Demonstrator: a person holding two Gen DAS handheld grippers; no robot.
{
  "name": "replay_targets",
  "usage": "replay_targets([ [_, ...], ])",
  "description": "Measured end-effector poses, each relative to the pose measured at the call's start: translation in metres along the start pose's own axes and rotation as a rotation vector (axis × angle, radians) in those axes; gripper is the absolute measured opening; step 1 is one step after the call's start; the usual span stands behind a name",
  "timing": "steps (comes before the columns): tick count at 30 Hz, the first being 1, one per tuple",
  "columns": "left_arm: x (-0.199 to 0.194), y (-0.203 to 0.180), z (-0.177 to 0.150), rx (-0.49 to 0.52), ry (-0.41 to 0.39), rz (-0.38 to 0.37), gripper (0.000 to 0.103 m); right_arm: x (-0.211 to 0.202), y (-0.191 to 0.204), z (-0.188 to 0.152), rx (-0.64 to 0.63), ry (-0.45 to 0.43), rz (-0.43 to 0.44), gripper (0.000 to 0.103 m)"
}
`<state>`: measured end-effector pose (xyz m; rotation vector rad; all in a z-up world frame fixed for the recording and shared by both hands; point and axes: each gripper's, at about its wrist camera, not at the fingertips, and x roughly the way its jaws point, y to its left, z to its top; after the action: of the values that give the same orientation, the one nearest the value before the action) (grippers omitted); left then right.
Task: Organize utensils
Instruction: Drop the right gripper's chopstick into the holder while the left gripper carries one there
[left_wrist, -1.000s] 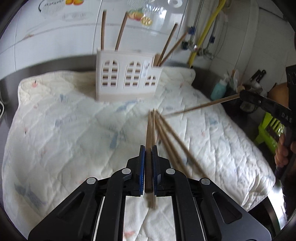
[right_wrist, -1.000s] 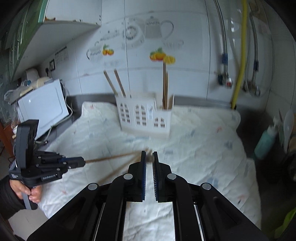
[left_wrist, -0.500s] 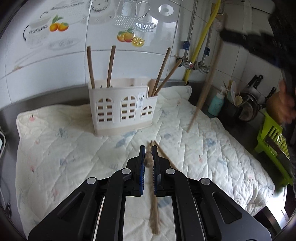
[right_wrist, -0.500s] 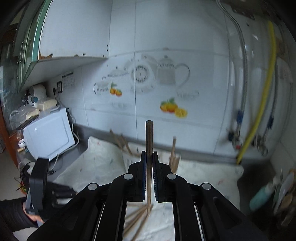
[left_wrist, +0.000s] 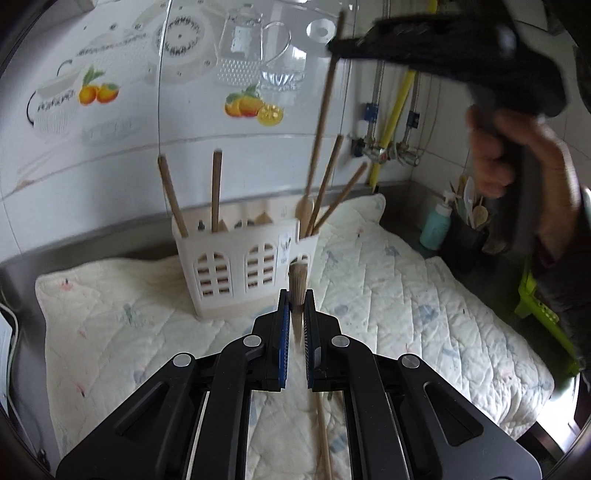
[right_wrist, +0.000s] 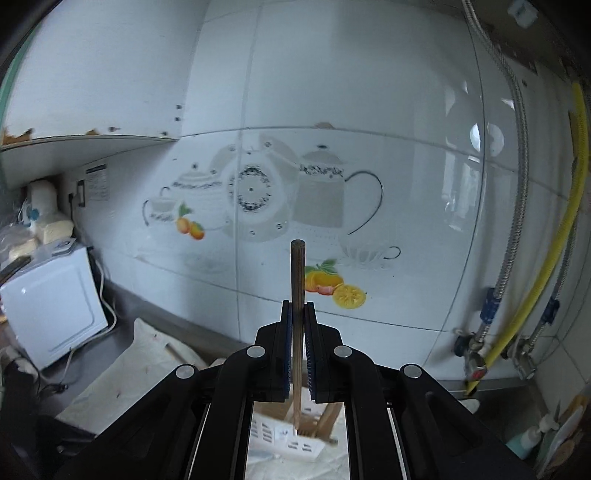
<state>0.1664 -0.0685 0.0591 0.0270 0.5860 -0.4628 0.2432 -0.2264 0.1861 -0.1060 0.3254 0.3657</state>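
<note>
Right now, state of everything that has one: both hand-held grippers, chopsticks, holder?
Left hand-held gripper: shut on a chopstick, lifted off the quilt.
Right hand-held gripper: shut on a chopstick, upright, lower tip above the holder's right compartment.
Utensil holder: upright on the quilt, two chopsticks on its left, more on its right.
Loose chopstick: lying on the quilt.

One white utensil holder (left_wrist: 247, 269). Four chopsticks stand in it: two at its left end (left_wrist: 216, 192), two at its right (left_wrist: 325, 188). One wooden spoon (left_wrist: 305, 210) stands among the right pair. Two tongs, left tongs (left_wrist: 296, 306) and right tongs (right_wrist: 297, 321), each clamp one chopstick. One more chopstick (left_wrist: 323, 435) lies on the single quilted cloth (left_wrist: 406, 295). One teal bottle (left_wrist: 436, 227).
</note>
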Motion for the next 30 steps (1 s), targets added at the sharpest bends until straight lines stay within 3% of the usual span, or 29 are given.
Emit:
replay_targets([
  [8,-0.008,-0.008,0.034,0.043,-0.063,0.010,0.005,0.046,-0.009,-0.016,0.021,0.061,-0.040,0.006],
  [17,-0.021,-0.017,0.083,0.066,-0.179,0.032,0.005,0.068,-0.009,-0.044,0.004,0.142,-0.033,0.006],
  [23,-0.025,-0.015,0.120,0.070,-0.275,0.114,0.005,0.067,-0.013,-0.054,0.006,0.153,-0.028,0.007],
  [30,-0.010,-0.005,0.147,0.037,-0.326,0.187,0.005,0.058,-0.012,-0.054,-0.007,0.135,-0.011,0.010],
])
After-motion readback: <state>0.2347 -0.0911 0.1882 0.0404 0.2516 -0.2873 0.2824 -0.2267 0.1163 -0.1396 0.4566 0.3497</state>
